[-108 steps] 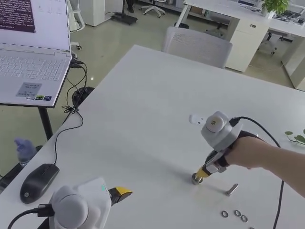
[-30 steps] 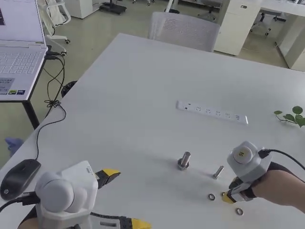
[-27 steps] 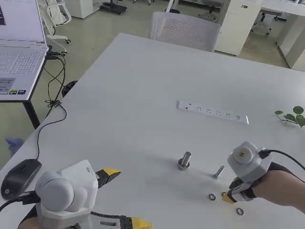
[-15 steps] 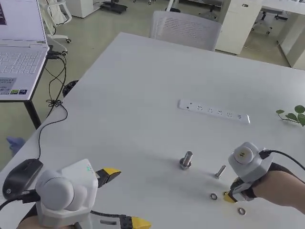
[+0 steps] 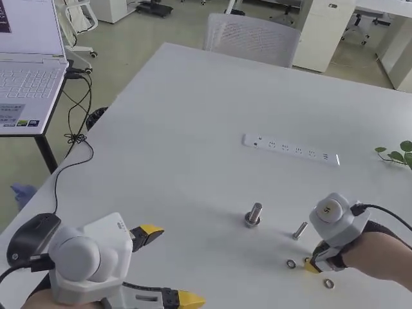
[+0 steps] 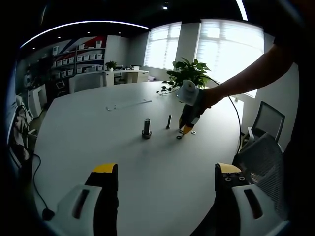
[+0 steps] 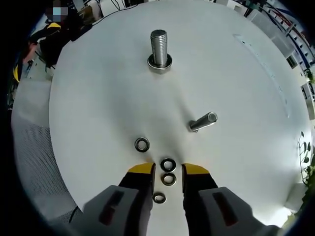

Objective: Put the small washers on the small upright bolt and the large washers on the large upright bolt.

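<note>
- My right claw (image 7: 169, 170) points down at the table (image 7: 98, 103). Its two yellow tips stand a narrow gap apart and grip nothing.
- Three washers (image 7: 169, 179) lie flat in a row in that gap, running from between the tips back under the claw. I see no tip touching them.
- A fourth washer (image 7: 142, 144) lies just ahead of the left tip, a little to its left.
- Further ahead and to the right is the small bolt (image 7: 203, 121). It looks tilted from this claw and upright from the other, so I cannot tell which.
- Well ahead, almost straight on, the big bolt (image 7: 159, 46) stands upright with a wider ring around its foot.
- My left claw (image 6: 166, 169) hangs over bare table close to me, its jaws wide apart and empty. Both bolts and the right claw are well ahead of it.
- Beyond the bolts lies a power strip (image 5: 291, 148).
- A mouse (image 5: 29, 235) sits near the table edge, just left of my left claw.
</note>
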